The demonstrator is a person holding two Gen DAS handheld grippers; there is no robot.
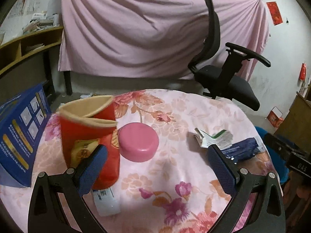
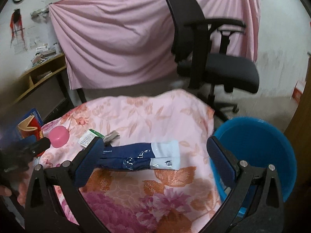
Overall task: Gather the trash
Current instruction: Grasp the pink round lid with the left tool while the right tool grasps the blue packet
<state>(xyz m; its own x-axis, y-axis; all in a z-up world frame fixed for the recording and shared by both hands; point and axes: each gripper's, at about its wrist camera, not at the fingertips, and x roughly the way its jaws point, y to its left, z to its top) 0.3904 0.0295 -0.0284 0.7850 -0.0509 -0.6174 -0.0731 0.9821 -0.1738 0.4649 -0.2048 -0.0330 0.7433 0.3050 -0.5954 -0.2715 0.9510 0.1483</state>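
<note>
On the floral tablecloth (image 1: pixel 175 174) lie a red paper bag (image 1: pixel 87 136), a pink round lid (image 1: pixel 138 141), a crumpled green-and-white carton (image 1: pixel 213 137) and a dark blue wrapper (image 2: pixel 140 156). My left gripper (image 1: pixel 155 165) is open and empty above the cloth, its left finger in front of the red bag. My right gripper (image 2: pixel 155 159) is open and empty, with the blue wrapper lying between its fingers. A small white label packet (image 1: pixel 106 200) lies near the left finger. The pink lid (image 2: pixel 58 134) and carton (image 2: pixel 91 136) also show in the right wrist view.
A blue plastic basin (image 2: pixel 262 151) stands beside the table on the right. A blue box (image 1: pixel 19 136) stands at the table's left edge. A black office chair (image 1: pixel 223 68) and pink curtain (image 1: pixel 136 29) are behind. A wooden shelf (image 1: pixel 23 48) is at far left.
</note>
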